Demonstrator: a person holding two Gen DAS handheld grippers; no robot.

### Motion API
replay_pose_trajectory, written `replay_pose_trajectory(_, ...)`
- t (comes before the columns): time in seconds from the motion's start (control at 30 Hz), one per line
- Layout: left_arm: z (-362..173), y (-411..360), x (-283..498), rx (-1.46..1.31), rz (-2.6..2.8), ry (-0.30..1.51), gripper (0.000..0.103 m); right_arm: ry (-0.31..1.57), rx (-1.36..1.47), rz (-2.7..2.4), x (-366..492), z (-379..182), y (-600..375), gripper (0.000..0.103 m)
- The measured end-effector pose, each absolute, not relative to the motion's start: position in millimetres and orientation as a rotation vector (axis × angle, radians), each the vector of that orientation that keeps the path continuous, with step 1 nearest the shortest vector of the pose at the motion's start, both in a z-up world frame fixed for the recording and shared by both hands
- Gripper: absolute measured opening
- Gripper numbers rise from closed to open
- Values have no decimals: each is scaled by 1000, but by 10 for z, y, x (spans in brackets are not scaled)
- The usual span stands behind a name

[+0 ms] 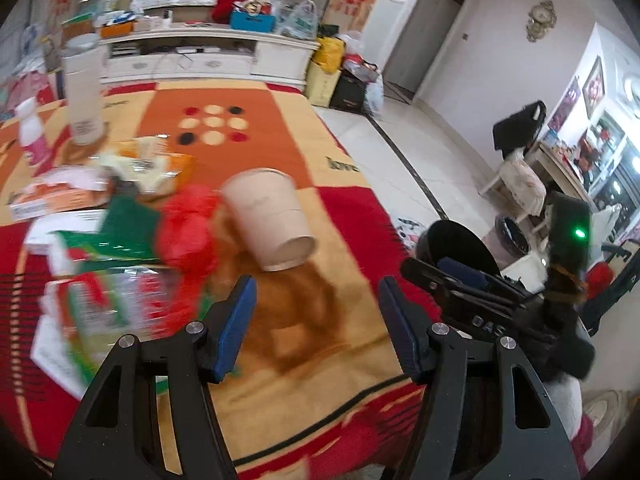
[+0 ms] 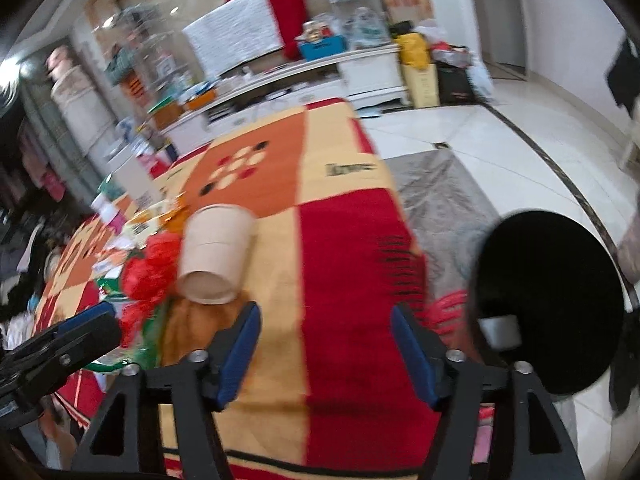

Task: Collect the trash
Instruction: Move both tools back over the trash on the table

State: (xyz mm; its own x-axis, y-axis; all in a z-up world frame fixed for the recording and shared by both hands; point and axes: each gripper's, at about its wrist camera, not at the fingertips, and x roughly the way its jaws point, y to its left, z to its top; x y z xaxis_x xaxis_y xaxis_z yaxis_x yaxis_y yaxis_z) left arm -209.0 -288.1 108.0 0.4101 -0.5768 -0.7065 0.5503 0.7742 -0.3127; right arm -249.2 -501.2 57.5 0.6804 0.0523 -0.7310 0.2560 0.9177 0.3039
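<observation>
Both grippers hang over a table draped in a thick blanket (image 1: 288,344) of red, orange and yellow squares, and both stand apart with nothing between their blue pads. The left gripper (image 1: 318,322) points down at a brown stain on the cloth, just in front of a tan paper cup (image 1: 268,220) lying on its side — its open mouth turned away, its base facing the camera. Pressed against the cup's left side is a crumpled red plastic bag (image 1: 188,228), and beyond that the rubbish spreads out: green and white wrappers (image 1: 116,236), flattened cartons, a torn orange packet (image 1: 160,164), all smeared by motion blur. A tall white cylinder (image 1: 82,88) and a small pink-labelled bottle (image 1: 34,136) stand upright at the far left of the table. The right gripper (image 2: 324,346) hovers over the red stripe near the table's right edge, well apart from the cup (image 2: 216,256). Just to its right, off the table, sits a black bin (image 2: 556,300) with a pale scrap (image 2: 500,330) showing against its dark inside. The right gripper's body also shows at the right of the left wrist view, beside that same bin (image 1: 452,240).
</observation>
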Motion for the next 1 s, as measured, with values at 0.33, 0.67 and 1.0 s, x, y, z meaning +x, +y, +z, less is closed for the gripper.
replay_pose_trajectory(0.33,1035,-1770,-1919,-83,-537,917,62,885,320,34,-1710,596,-4386,75)
replay_pose_trajectory(0.67,797,-1010,-1638,-166,-415,963,62,974,268,28,-1254,403,-4176,75)
replay_pose_trajectory(1.0,581,-704,-1666,-186,-385,992,62,946,259,-21,-1546,623,-4206,75)
